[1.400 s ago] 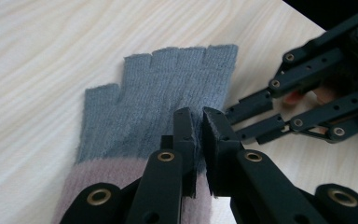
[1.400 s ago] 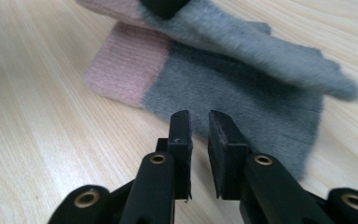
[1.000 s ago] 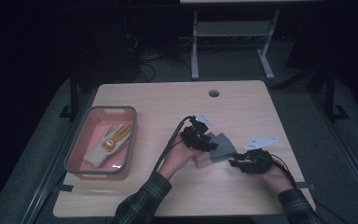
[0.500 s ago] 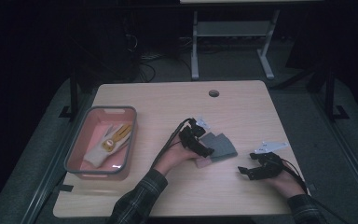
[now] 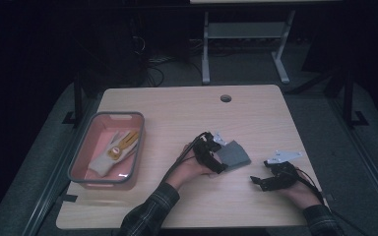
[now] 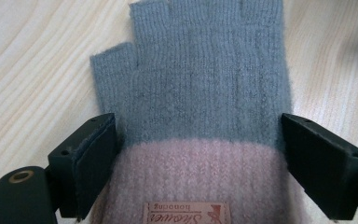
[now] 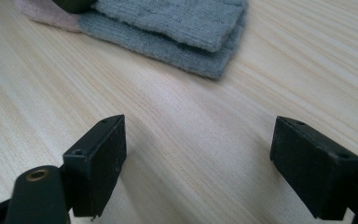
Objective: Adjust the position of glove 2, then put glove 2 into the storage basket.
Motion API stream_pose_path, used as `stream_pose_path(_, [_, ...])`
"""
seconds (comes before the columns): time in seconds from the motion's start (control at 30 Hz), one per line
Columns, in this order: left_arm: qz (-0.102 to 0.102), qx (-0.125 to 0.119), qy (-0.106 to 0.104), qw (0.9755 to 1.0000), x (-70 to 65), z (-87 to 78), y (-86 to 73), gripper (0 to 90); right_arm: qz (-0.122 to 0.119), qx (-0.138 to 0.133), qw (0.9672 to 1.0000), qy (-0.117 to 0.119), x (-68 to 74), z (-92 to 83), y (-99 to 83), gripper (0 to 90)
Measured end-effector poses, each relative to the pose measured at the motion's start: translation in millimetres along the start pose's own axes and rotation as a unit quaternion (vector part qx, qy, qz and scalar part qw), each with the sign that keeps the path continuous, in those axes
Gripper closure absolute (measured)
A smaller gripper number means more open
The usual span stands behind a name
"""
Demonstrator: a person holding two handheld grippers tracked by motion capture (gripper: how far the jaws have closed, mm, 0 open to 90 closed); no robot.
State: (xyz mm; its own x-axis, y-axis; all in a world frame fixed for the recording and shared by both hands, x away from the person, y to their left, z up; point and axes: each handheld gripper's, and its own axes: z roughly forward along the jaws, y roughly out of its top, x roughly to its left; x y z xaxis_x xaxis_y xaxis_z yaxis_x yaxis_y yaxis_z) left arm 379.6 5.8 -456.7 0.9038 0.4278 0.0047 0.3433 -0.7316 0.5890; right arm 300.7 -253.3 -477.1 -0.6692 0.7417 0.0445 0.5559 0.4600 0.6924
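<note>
Our right gripper (image 5: 257, 181) rested on the table (image 5: 177, 108) with jaws just opened wide on bare wood. Our left gripper (image 5: 218, 158) had also just spread its jaws, straddling the pink cuff of the folded grey glove (image 6: 200, 88) without pinching it. Soft, light knit, we judged; best pinched at the thick cuff. Farther left sat the tray (image 5: 78, 162).

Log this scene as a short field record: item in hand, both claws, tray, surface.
item: grey and pink knitted fingerless glove, lying flat on the table
left claw: open, jaws just opened, standing either side of the glove's cuff
right claw: open, jaws just opened, nothing between them
tray: pink plastic bin with grey rim, holding a cream and yellow glove
surface: light wooden table
</note>
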Motion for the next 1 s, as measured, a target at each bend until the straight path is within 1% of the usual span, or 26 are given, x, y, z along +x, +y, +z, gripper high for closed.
stream_pose_path(0.07, [0.006, -0.001, 0.000, 1.0000, -1.2, 1.3, -0.8, 12.4, 0.000, -0.001, 1.0000, -0.001, 0.2, 0.4, -0.2, 17.7])
stream_pose_path(0.1, [0.006, -0.001, 0.001, 1.0000, -1.5, 2.1, -1.3, 12.5, -0.001, -0.002, 1.0000, -0.001, 0.1, 0.5, -0.3, 17.7])
stream_pose_path(0.2, [-0.003, -0.007, 0.000, 1.0000, -1.7, 3.5, -3.6, 13.1, 0.000, -0.004, 1.0000, -0.001, 0.3, 0.9, -0.7, 16.5])
stream_pose_path(0.27, [0.001, -0.009, 0.003, 1.0000, -3.0, 3.0, -4.5, 15.0, -0.004, -0.007, 1.0000, -0.002, 0.3, 1.7, -1.3, 15.1])
stream_pose_path(0.37, [0.002, -0.015, -0.001, 0.9999, -4.8, 1.6, -5.6, 24.3, -0.002, -0.010, 0.9999, -0.002, 0.5, 2.3, -1.8, 14.5])
stream_pose_path(0.43, [0.007, -0.018, -0.009, 0.9998, -7.5, 0.1, -6.1, 35.6, -0.004, -0.014, 0.9999, -0.002, 0.3, 2.5, -2.6, 14.2])
stream_pose_path(0.47, [0.010, -0.018, -0.012, 0.9997, -8.4, -0.6, -6.3, 38.8, -0.003, -0.014, 0.9999, -0.002, 0.3, 2.5, -2.7, 14.2])
stream_pose_path(0.5, [0.008, -0.020, -0.013, 0.9997, -9.3, -0.6, -6.5, 41.6, -0.003, -0.016, 0.9999, -0.002, 0.3, 2.6, -2.9, 14.1])
stream_pose_path(0.6, [0.009, -0.019, -0.019, 0.9996, -10.1, -1.7, -6.6, 47.0, -0.002, -0.017, 0.9998, -0.003, 0.3, 2.7, -3.3, 14.0])
stream_pose_path(0.7, [0.008, -0.018, -0.019, 0.9996, -10.8, -2.3, -6.2, 51.1, -0.003, -0.021, 0.9998, -0.003, 0.0, 3.1, -4.1, 13.6])
stream_pose_path(0.83, [-0.008, -0.018, -0.028, 0.9994, -8.3, -4.3, -5.9, 54.2, -0.003, -0.021, 0.9998, -0.003, -0.1, 3.1, -4.0, 13.6])
stream_pose_path(0.93, [-0.015, -0.014, -0.035, 0.9992, -6.2, -7.2, -6.0, 56.2, -0.003, -0.021, 0.9998, -0.003, -0.1, 3.1, -4.0, 13.6])
stream_pose_path(0.97, [-0.020, -0.017, -0.036, 0.9990, -6.3, -7.4, -6.2, 56.8, -0.003, -0.021, 0.9998, -0.003, -0.1, 3.1, -4.0, 13.6])
stream_pose_path(1.0, [-0.021, -0.015, -0.040, 0.9989, -4.7, -8.9, -6.6, 57.2, -0.003, -0.021, 0.9998, -0.003, -0.1, 3.1, -4.0, 13.6])
